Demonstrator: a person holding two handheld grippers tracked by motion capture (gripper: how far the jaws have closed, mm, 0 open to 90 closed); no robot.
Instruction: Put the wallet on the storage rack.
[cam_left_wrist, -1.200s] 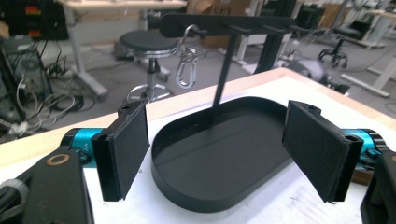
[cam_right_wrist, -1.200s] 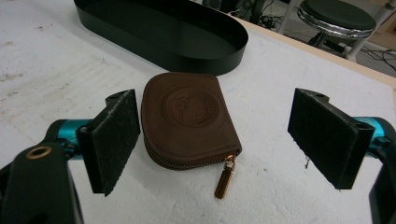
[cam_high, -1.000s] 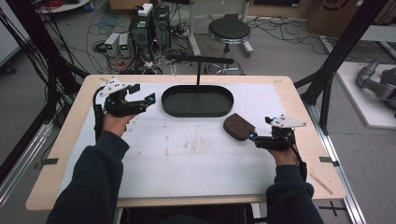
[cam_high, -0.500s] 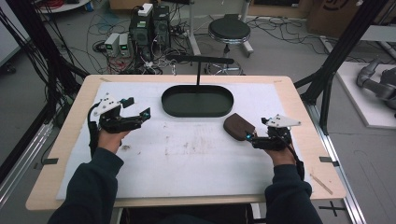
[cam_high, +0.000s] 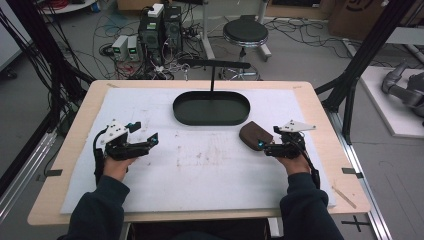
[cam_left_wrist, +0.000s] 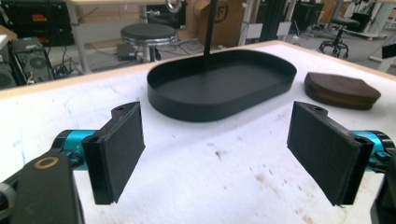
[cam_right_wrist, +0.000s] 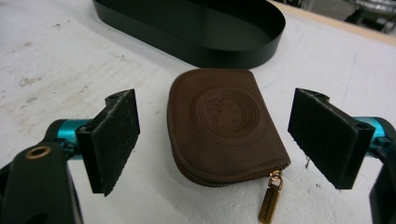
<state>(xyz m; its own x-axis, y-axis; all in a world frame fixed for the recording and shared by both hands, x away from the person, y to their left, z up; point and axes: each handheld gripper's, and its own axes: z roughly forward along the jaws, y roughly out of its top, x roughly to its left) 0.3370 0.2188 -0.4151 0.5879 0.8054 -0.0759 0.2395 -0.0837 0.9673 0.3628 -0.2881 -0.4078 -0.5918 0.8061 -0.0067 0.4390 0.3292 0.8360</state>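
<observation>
1. Right gripper view: a brown leather coin pouch, half-round with an embossed round seal, lies flat on the white worktop. Its straight zipped edge faces the camera, and a brass zip pull trails from the near corner.
2. The right tongs stand released, their black padded jaws on either side of the pouch without touching it.
3. Just beyond the pouch sits a black oval tray with a low smooth wall.
4. High view: the left tongs, released and holding nothing, hover over bare stained worktop, well apart from the pouch, with open room all round.
</observation>
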